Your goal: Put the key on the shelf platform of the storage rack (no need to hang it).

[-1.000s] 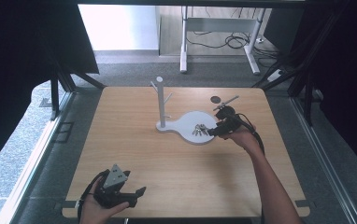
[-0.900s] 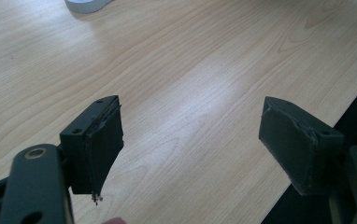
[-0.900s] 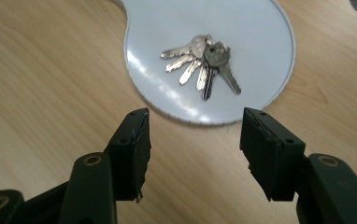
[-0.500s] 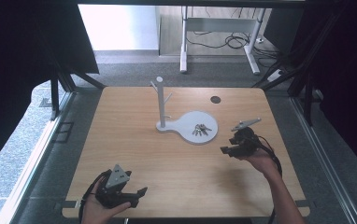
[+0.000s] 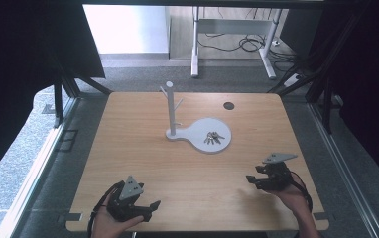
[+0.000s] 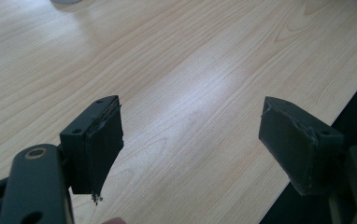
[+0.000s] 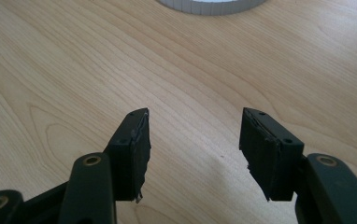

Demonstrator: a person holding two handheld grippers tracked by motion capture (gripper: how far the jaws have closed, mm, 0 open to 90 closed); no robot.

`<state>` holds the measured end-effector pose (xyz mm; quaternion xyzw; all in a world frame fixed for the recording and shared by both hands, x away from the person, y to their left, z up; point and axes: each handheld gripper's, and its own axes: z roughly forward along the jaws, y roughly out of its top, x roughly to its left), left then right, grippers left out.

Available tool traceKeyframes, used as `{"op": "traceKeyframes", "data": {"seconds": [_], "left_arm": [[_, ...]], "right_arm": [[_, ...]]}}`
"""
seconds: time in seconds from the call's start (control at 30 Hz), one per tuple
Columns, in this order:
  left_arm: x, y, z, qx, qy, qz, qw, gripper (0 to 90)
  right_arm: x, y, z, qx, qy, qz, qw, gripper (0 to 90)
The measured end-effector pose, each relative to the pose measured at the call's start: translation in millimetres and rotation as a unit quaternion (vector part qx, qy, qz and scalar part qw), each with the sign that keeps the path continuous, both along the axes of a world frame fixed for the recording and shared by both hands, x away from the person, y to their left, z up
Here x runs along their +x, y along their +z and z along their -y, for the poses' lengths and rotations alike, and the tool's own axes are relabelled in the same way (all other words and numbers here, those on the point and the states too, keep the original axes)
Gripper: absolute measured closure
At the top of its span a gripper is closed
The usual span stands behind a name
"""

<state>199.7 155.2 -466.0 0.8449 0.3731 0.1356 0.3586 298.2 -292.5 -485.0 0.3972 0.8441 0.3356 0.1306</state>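
The right claw [image 5: 251,181] is open and holds nothing. In the right gripper view its two black jaws stand apart over bare wood, with the edge of the white tray [image 7: 209,6] at the top. The left claw [image 5: 154,207] is open wide and holds nothing too.

The white tray [image 5: 200,142] is flat and round, and it lies near the middle of the wooden surface [image 5: 143,163]. A bunch of keys [image 5: 214,138] lies in it. The keys are small, grey and shiny, all in one little heap. A thin white pole [image 5: 170,106] with short pegs stands upright at the tray's left end.

The keys are well apart from both claws. The right hand [image 5: 291,196] rests low near the front right part of the surface, and its claw points to the left. The left hand [image 5: 113,223] sits at the front left edge, and its claw points to the right. A small dark dot [image 5: 228,105] lies behind the tray.
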Motion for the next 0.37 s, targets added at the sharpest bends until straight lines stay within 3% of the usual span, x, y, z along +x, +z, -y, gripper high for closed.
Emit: {"op": "traceKeyframes", "data": {"seconds": [0.07, 0.13, 0.23, 0.37], "left_arm": [[0.0, 0.1, 0.8, 0.001, -0.001, 0.000, 1.0000, 22.3], [-0.6, 0.7, 1.7, 0.001, -0.001, 0.000, 1.0000, 22.2], [-0.5, 1.7, 1.6, 0.001, -0.001, 0.002, 1.0000, 22.2], [1.4, 2.2, 1.3, 0.000, 0.003, 0.002, 1.0000, 22.2]], "right_arm": [[-2.1, -2.1, 1.4, 0.009, -0.003, 0.006, 0.9999, 43.9], [-2.5, -1.8, 0.4, 0.003, -0.002, 0.007, 1.0000, 42.8], [-3.6, 2.7, 1.9, 0.012, -0.010, 0.026, 0.9995, 41.6], [-2.5, 1.3, 4.8, 0.005, -0.025, 0.037, 0.9990, 40.2]]}}
